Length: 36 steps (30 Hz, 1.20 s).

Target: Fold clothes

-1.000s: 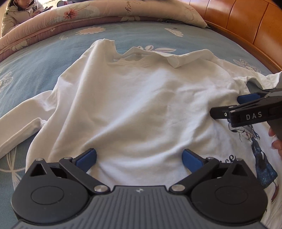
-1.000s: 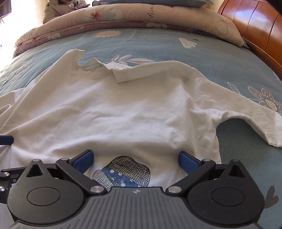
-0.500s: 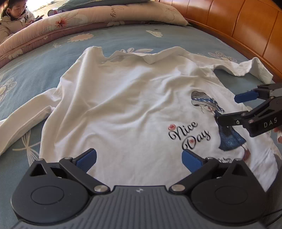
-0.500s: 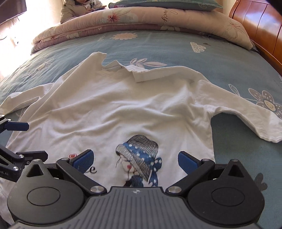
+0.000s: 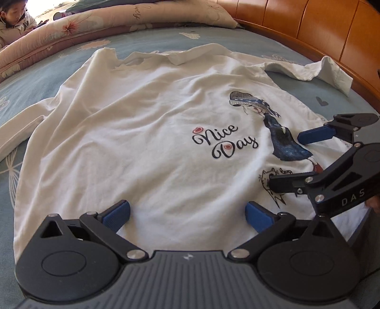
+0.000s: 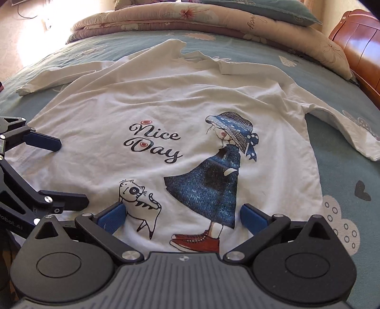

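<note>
Left wrist view: white shirt [image 5: 147, 133] spread print-up on the bed [image 5: 35, 80]; left gripper [image 5: 187, 212] and right gripper [image 6: 181, 214] both spread wide, near hem.

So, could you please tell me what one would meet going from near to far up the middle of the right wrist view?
right gripper → red sneakers print → blue dress print → neckline of the white shirt → blue bedsheet → rolled floral quilt
</note>
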Each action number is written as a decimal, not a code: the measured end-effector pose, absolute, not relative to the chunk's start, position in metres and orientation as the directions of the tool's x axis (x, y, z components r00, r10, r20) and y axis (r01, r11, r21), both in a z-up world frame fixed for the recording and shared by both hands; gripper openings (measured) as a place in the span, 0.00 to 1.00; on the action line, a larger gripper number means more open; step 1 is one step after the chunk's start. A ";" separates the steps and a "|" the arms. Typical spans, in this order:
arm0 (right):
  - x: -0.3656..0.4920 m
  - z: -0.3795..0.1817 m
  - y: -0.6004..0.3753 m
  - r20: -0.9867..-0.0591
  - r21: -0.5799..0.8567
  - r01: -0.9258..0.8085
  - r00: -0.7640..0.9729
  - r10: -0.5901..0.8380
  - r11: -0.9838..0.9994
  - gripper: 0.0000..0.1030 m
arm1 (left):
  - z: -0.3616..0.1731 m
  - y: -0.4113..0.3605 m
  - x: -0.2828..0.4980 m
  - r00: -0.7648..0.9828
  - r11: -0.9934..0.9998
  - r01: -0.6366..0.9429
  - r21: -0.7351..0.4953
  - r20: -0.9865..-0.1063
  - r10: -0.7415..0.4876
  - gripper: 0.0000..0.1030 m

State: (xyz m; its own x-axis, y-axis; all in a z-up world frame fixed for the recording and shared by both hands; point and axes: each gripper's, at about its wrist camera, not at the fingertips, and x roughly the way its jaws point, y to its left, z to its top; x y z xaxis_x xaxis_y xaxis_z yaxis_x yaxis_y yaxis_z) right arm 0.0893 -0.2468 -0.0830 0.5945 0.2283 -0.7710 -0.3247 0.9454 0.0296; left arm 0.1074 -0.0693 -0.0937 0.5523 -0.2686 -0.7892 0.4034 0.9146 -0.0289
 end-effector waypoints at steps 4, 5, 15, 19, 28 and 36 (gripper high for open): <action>0.134 -0.087 -0.255 -0.776 0.035 -0.244 0.604 0.180 0.969 1.00 | -0.096 -0.074 0.132 0.571 0.919 0.395 -0.008 -0.781 -0.252 1.00; 0.143 -0.087 -0.255 -0.776 0.035 -0.238 0.605 0.177 0.971 1.00 | -0.096 -0.076 0.138 0.573 0.918 0.396 -0.004 -0.780 -0.251 1.00; 0.148 -0.065 -0.259 -0.773 0.066 -0.184 0.612 0.167 0.981 1.00 | -0.070 -0.069 0.123 0.594 0.924 0.382 -0.023 -0.760 -0.264 0.99; 0.105 -0.052 -0.275 -0.742 0.083 -0.211 0.640 0.201 0.974 1.00 | -0.056 -0.062 0.078 0.613 0.889 0.459 0.005 -0.726 -0.312 0.99; 0.045 -0.039 -0.305 -0.744 0.117 -0.228 0.625 0.237 0.967 0.97 | -0.051 -0.081 -0.001 0.536 0.698 0.697 0.165 -0.766 -0.354 0.93; 0.029 -0.021 -0.301 -0.716 0.096 -0.275 0.649 0.258 0.957 0.95 | -0.073 -0.106 -0.033 0.490 0.465 0.823 0.326 -0.822 -0.290 0.40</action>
